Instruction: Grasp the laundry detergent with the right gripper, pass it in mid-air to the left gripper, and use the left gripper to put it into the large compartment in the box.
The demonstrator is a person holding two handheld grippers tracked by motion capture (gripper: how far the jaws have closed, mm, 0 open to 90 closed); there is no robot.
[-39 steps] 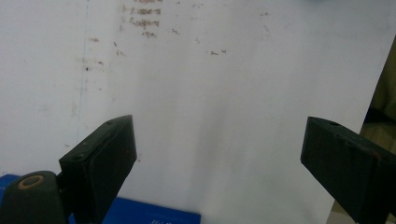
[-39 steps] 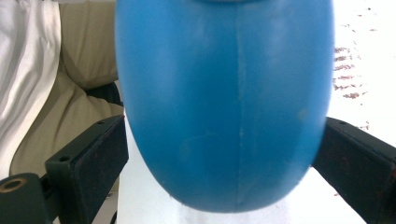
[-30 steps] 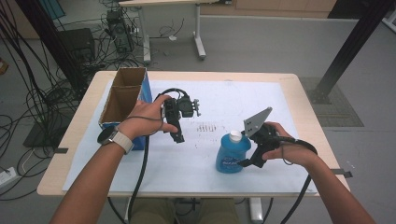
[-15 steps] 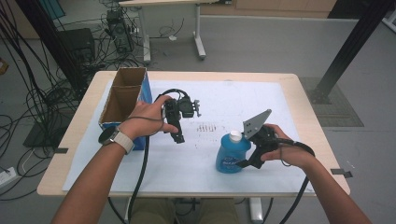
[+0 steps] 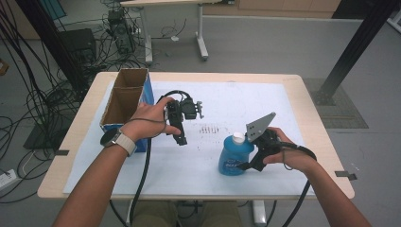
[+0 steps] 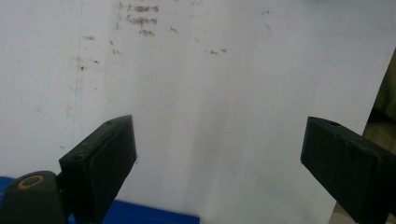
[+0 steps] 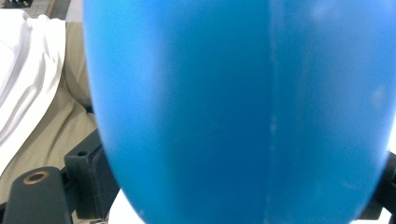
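The blue bottle (image 5: pixel 235 156) with its white cap stands upright on the white sheet (image 5: pixel 189 165) covering the table (image 5: pixel 302 94), toward your right side and near the front edge. Your right gripper (image 5: pixel 246 163) reaches it from the right, and in the right gripper view the bottle's blue body (image 7: pixel 243 112) sits squarely between the two black jaws, which have just been closing around it; the jaws sit right at the bottle's sides, but you cannot tell whether the pads press on it yet. Your left gripper (image 5: pixel 180 137) hangs over the sheet to the left of the bottle, well apart from it, with its jaws spread wide over bare paper and nothing between them. Just beside your left hand (image 5: pixel 149 120), an open cardboard box (image 5: pixel 124 101) with a blue side stands near the table's left edge.
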